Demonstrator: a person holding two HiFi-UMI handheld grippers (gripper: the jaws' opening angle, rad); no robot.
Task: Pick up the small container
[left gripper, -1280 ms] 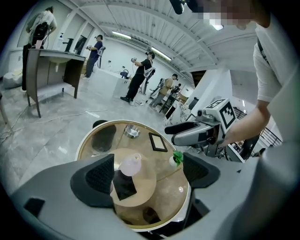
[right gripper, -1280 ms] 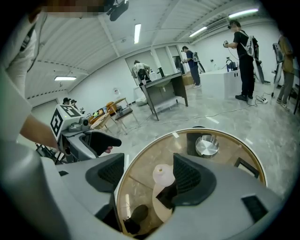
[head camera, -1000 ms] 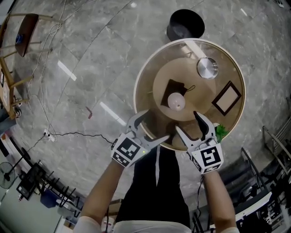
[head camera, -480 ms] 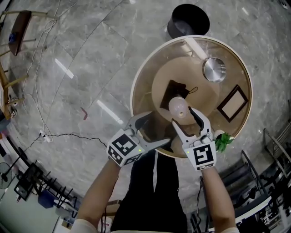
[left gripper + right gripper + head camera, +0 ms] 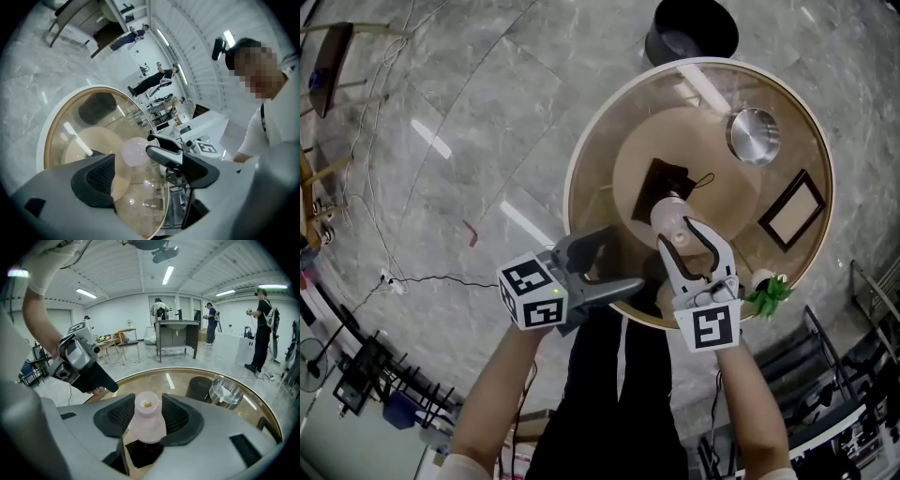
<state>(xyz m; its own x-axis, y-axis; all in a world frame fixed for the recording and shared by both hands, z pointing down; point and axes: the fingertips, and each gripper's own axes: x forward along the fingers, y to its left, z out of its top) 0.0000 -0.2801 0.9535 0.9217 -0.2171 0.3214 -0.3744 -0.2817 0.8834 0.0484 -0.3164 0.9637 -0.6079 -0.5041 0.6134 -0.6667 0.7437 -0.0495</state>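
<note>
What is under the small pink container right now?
A dark square mat lies under the small container, on the round table. The mat's middle, beneath the container's base, is covered.

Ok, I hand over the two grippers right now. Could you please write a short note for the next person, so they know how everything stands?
Left gripper: open and empty, over the near rim of the table.
Right gripper: its jaws have just been closing, and both pads now seem to press the small container.
Container: upright on the dark mat on the round glass table, not lifted yet.
Done: approach and grip.
Left: lift the container, probably straight up.
</note>
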